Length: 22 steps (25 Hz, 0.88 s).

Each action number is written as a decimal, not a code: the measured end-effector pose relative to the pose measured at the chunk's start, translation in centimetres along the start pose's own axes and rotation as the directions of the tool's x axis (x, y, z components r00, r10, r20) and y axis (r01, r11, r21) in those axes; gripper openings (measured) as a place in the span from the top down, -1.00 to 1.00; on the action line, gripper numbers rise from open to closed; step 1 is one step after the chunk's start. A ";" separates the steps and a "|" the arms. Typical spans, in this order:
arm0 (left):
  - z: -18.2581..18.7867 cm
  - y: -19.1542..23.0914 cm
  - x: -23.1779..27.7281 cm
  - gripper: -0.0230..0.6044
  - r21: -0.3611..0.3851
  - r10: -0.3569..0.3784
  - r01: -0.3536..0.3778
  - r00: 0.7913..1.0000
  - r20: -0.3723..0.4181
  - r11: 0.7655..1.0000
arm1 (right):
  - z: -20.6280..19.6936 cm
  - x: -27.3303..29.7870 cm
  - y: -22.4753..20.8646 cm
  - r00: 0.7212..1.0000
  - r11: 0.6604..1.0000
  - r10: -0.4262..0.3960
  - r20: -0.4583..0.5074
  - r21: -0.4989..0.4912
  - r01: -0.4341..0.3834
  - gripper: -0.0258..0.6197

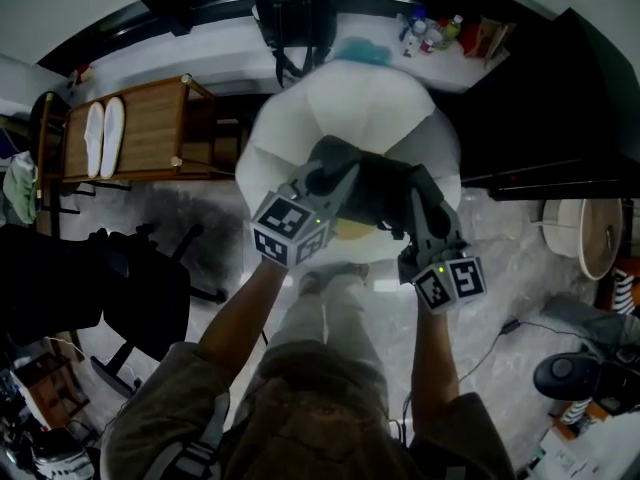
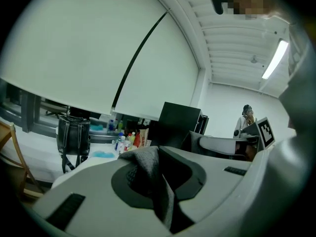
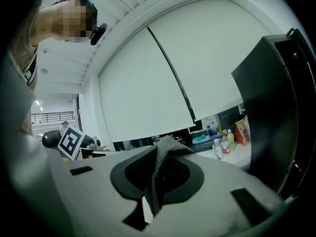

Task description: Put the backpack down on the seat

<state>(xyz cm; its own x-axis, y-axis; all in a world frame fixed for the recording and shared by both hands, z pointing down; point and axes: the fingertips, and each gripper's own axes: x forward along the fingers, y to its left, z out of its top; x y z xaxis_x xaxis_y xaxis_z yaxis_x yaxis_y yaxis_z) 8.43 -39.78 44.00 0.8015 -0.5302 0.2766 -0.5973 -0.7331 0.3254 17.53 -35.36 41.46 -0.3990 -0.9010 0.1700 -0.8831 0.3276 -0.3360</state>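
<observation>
Head view shows the grey backpack (image 1: pixel 375 193) hanging just above the white seat (image 1: pixel 400 108). The left gripper (image 1: pixel 330 178) and right gripper (image 1: pixel 415 213) each pinch a fold of its fabric. This looks like the lowering step; next, settle it onto the seat's middle, then let go. Beyond the seat stand a handbag (image 1: pixel 293 18) and bottles (image 1: pixel 432 33); nothing seems to block the way.
</observation>
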 end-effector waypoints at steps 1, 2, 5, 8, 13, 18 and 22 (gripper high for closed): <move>-0.3 0.4 0.6 0.83 0.002 0.001 -0.001 1.000 -0.003 1.000 | -0.3 0.5 -0.6 1.000 1.000 0.000 -0.002 -0.001 0.000 0.84; -0.7 0.8 1.2 0.83 0.004 0.002 -0.002 1.000 -0.006 1.000 | -0.6 1.1 -1.2 1.000 1.000 0.001 -0.003 -0.001 -0.001 0.83; -1.9 2.3 3.0 0.83 0.011 0.010 -0.010 1.000 -0.008 1.000 | -1.8 2.8 -2.9 1.000 1.000 0.003 -0.010 -0.001 -0.003 0.84; -2.9 3.4 4.8 0.83 0.014 0.017 -0.017 1.000 -0.011 1.000 | -3.1 4.1 -4.7 1.000 1.000 0.004 -0.022 0.011 -0.004 0.84; -5.1 4.8 6.8 0.83 -0.008 0.022 -0.022 0.999 -0.043 1.000 | -4.8 5.7 -6.7 1.000 1.000 0.008 -0.030 0.024 -0.007 0.84; -5.6 5.8 7.9 0.83 0.008 0.038 -0.038 0.999 -0.024 0.999 | -5.1 6.8 -7.7 1.000 1.000 0.014 -0.007 0.015 -0.014 0.84; -6.0 6.6 8.3 0.83 -0.012 0.058 -0.058 0.998 -0.014 0.998 | -5.7 7.4 -7.7 1.000 1.000 0.020 -0.006 0.012 -0.020 0.84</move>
<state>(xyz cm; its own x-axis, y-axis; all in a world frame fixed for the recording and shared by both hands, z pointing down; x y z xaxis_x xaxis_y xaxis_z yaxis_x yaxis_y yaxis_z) 10.96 -46.52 53.89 0.7649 -0.5660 0.3076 -0.6433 -0.6959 0.3192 19.96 -42.92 50.59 -0.4185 -0.8924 0.1688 -0.8718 0.3427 -0.3500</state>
